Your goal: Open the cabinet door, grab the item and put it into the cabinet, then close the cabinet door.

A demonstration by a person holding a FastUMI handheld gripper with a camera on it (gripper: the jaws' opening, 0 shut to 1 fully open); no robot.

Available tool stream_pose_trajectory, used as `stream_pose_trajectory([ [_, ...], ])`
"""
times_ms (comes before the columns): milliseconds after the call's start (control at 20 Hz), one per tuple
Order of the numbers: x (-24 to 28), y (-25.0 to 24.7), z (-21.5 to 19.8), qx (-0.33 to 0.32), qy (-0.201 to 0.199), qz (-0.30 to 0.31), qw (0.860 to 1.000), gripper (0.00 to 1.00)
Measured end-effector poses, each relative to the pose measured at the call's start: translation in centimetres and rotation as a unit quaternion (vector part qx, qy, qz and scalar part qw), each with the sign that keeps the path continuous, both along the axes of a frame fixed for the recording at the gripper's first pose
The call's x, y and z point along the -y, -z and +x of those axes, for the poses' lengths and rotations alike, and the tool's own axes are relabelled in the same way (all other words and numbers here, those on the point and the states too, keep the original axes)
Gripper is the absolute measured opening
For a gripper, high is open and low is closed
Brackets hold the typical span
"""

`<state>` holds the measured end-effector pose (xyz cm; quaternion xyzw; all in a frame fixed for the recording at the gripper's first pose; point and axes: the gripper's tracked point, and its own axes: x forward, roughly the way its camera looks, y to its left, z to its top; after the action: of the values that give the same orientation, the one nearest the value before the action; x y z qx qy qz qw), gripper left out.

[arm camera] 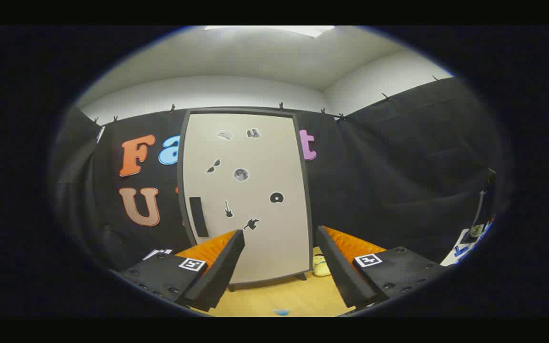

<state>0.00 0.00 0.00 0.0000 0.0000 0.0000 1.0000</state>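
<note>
The cabinet (246,195) stands upright on the wooden worktop (298,297), straight ahead of the fingers and beyond them, its pale door (255,238) flat in its dark frame, so the door is judged not yet opened. A dark vertical handle (198,216) sits low near the door's left edge, which suggests the hinges run down the right side and the pull should come from the left. Small dark stickers (241,174) are scattered over the door face.

The item to store, a small yellow soft toy (321,266), lies on the worktop just beside the cabinet's lower right corner, close to its foot. It sits on the side away from the handle, probably so a swinging door would not sweep it aside, though that depends on the hinge side.

The hand-held gripper (280,259) hangs in front of the cabinet with its fingers spread wide and nothing between them; the door's lower part shows through the gap. That open stance suits reaching for the handle first, and the left finger already lines up roughly below it.

A small blue object (281,312) lies on the worktop nearer than the fingertips; what it is cannot be told.
</note>
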Motion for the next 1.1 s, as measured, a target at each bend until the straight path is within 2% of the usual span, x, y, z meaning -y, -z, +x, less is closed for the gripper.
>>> stream_pose_trajectory([
  [650,1.0,0.1,-0.5,-0.012,0.005,0.0,1.0,0.98],
  [1100,-2.2,1.8,1.6,-0.031,-0.021,0.006,0.999,0.98],
])
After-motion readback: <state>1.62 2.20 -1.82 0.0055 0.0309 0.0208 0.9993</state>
